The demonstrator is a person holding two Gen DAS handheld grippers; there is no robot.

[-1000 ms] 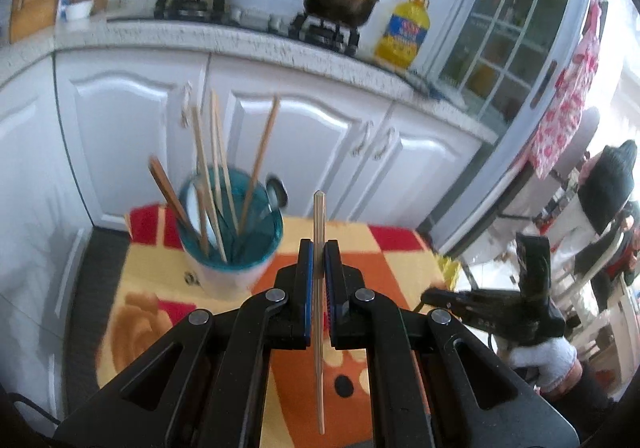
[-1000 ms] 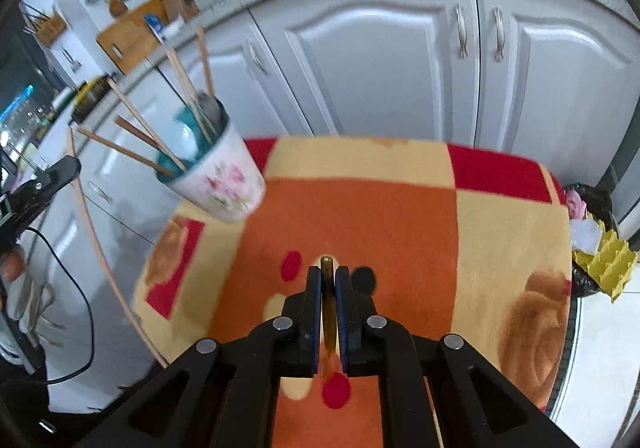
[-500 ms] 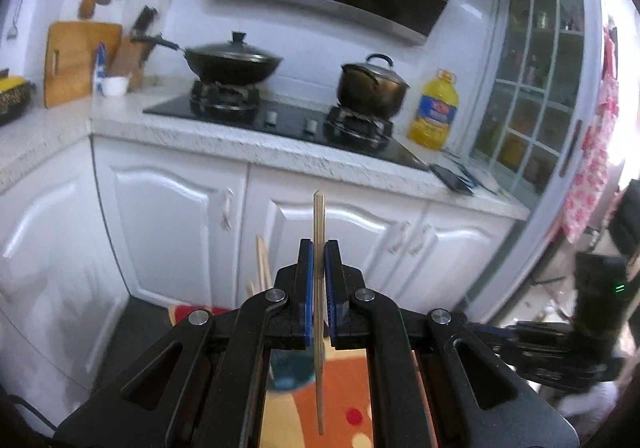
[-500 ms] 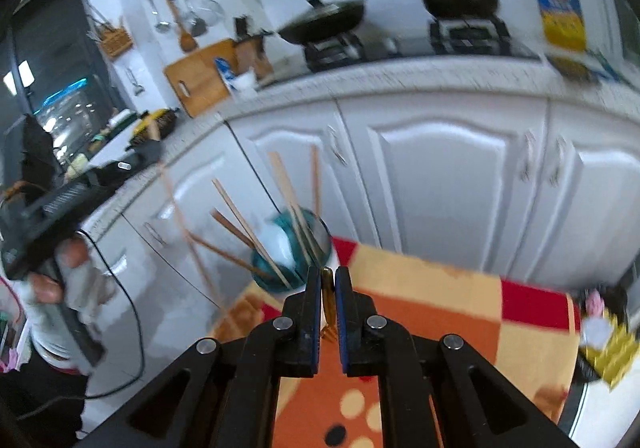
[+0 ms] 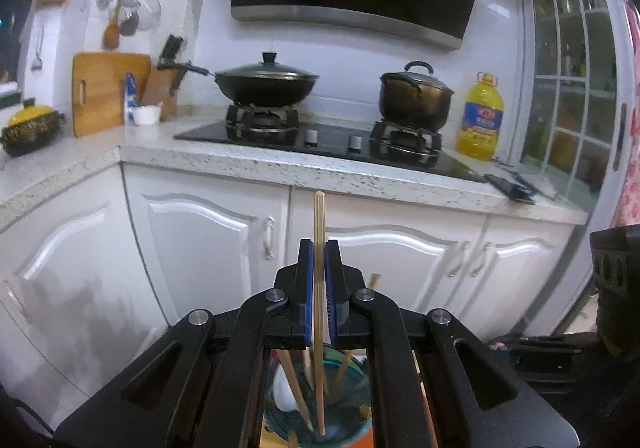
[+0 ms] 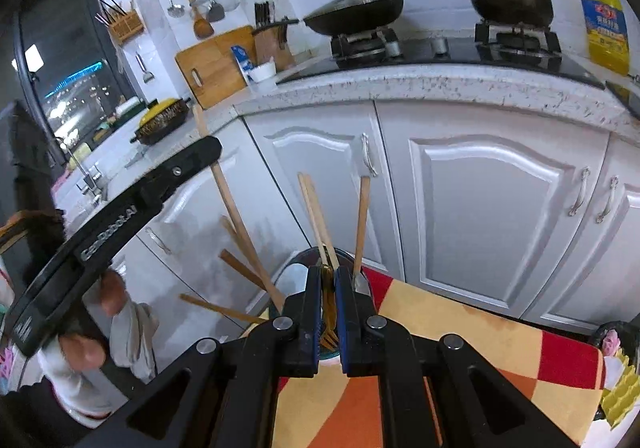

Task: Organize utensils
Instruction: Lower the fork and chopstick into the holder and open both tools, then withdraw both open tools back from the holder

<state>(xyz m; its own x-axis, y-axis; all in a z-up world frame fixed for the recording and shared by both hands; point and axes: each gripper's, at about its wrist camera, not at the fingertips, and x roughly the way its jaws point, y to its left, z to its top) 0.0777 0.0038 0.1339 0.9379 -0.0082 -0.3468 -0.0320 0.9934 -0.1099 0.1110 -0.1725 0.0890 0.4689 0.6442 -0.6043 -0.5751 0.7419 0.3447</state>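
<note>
Left gripper (image 5: pixel 319 280) pinches a chopstick (image 5: pixel 319 232) upright over the cup (image 5: pixel 316 408) at lower centre, ready to drop in (right gripper (image 6: pixel 328 304) clamps a gold fork (image 6: pixel 329 322))

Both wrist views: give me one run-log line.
left tool: shut on chopstick | right tool: shut on gold fork | both above utensil cup

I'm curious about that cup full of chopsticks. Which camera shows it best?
The right wrist view: the cup's rim and its splayed chopsticks rise clear above the right gripper. The left wrist view only glimpses its teal inside through gaps in the left gripper.
</note>
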